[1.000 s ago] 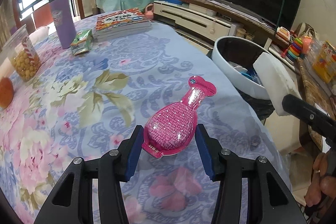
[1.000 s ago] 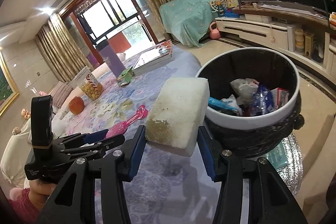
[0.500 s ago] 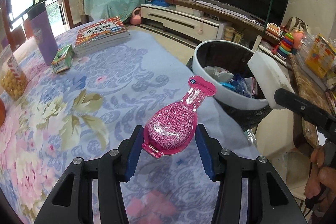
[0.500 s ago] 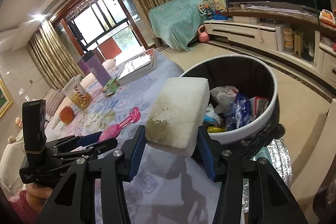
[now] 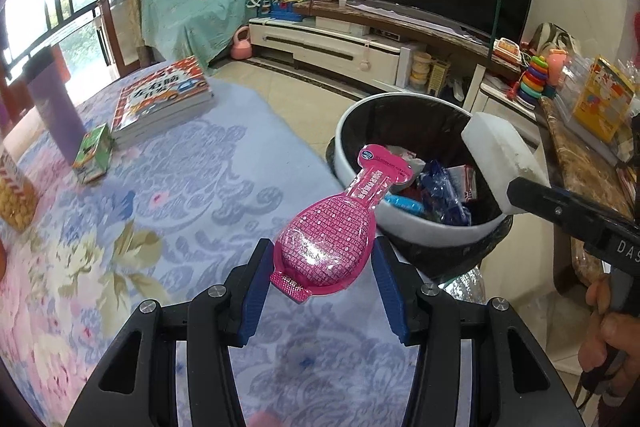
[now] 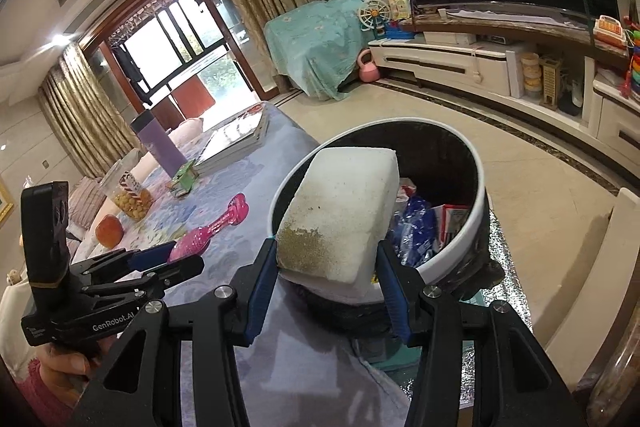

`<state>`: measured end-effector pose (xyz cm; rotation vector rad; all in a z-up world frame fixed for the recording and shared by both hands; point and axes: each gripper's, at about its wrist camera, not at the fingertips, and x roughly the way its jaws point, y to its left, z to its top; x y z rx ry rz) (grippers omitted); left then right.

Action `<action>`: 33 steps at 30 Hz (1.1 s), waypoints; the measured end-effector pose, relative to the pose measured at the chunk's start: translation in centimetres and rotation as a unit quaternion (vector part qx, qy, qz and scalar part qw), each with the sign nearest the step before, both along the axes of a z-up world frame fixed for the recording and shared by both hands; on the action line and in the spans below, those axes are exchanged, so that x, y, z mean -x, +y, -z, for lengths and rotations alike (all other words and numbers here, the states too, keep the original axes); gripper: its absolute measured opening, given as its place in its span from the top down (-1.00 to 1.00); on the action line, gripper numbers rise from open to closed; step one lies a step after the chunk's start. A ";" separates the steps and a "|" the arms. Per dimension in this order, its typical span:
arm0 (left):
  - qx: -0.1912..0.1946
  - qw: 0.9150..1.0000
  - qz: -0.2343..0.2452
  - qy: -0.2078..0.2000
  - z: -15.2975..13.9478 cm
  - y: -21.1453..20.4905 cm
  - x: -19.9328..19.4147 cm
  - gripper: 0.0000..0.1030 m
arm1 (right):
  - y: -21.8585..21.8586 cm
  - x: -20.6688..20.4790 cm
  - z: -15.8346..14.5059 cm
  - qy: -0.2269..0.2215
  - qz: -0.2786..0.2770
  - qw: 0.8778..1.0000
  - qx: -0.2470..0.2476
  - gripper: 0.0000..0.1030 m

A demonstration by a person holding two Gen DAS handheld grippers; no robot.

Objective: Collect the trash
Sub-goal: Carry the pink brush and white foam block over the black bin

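Pink packet (image 5: 334, 241), glossy, bottle-shaped, dotted print

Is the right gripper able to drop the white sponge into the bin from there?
Probably yes. The right gripper holds the white sponge at the bin rim, the bin's top is open, and nothing blocks it.
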<state>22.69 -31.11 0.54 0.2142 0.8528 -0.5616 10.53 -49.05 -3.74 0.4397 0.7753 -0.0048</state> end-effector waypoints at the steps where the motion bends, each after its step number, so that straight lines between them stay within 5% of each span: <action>1: -0.001 1.000 0.002 0.000 0.0 -0.4 -0.2 0.05 | -0.2 -0.1 0.0 0.001 0.001 1.000 0.001 0.03; 33: -0.030 0.999 0.021 -0.005 0.4 -6.4 -4.2 0.05 | -3.6 -3.0 -0.1 0.020 0.000 1.000 0.016 0.03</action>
